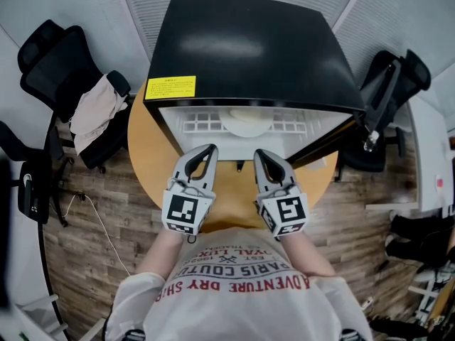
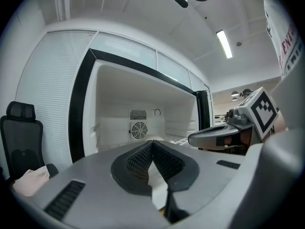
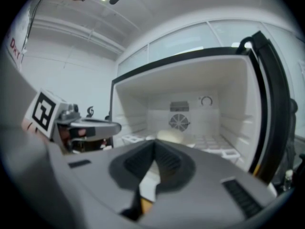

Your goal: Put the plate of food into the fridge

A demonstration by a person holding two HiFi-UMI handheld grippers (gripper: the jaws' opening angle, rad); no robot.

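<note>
**Plate of food [image 1: 245,121] on the fridge shelf; both grippers closed and empty**

Found the plate on the white wire shelf [image 1: 195,123] inside the black mini fridge [image 1: 249,48], near the front middle, with a pale mound of food on it. Saw it in the right gripper view as well, in front of the round fan grille [image 3: 179,121] on the back wall. Saw the fridge door [image 1: 327,141] standing open toward 4 o'clock from the plate.

Held the left gripper [image 1: 207,151] at 7 o'clock of the plate and the right gripper [image 1: 261,155] at 5 o'clock. Held them side by side above the round wooden table [image 1: 146,155], both pointing to 12 o'clock at the open fridge and clear of the plate. Had the jaws of each pressed together tip to tip, with nothing between them.

Noted a yellow label [image 1: 170,87] at the 8 o'clock corner of the fridge top. Noted a black office chair [image 1: 64,69] at 9 o'clock of the fridge with a pale cloth [image 1: 92,109] draped over it. Noted a second chair [image 1: 391,84] at 3 o'clock.
</note>
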